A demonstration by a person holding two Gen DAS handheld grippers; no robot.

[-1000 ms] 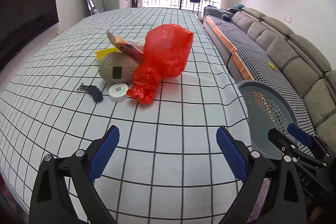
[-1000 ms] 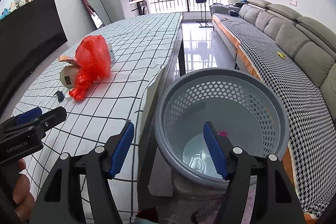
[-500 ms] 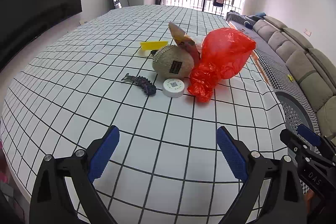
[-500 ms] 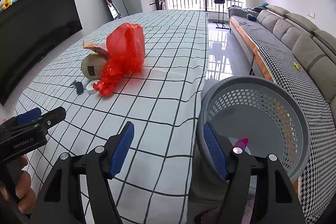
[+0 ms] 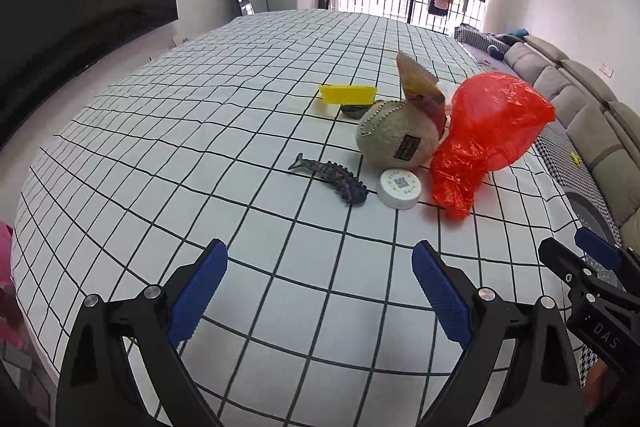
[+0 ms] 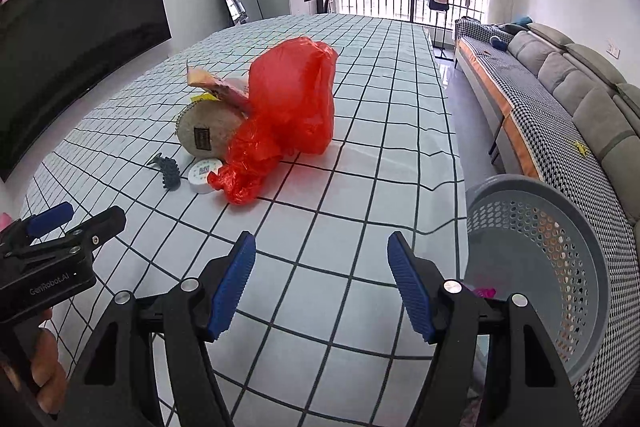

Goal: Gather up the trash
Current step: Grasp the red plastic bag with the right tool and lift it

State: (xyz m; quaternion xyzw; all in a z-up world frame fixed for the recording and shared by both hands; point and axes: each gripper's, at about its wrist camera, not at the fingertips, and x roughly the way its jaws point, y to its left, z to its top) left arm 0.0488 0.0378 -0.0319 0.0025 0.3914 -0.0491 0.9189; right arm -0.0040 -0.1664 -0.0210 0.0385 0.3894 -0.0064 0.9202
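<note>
Both claws hover released and empty over the checked tablecloth (image 5: pixel 248 131). The red plastic bag (image 6: pixel 288 115) lies ahead of the right gripper (image 6: pixel 322 283), the grey perforated basket (image 6: pixel 560 251) at its right. The left gripper (image 5: pixel 320 291) faces the white round tin (image 5: pixel 400 187).

Checked worktop (image 5: pixel 208 131) with a small cluster of things.
On it: red plastic bag (image 5: pixel 488 131), round beige pouch (image 5: pixel 396 139), white disc (image 5: pixel 399 187), dark hair claw (image 5: pixel 332 175), yellow piece (image 5: pixel 347 94).
</note>
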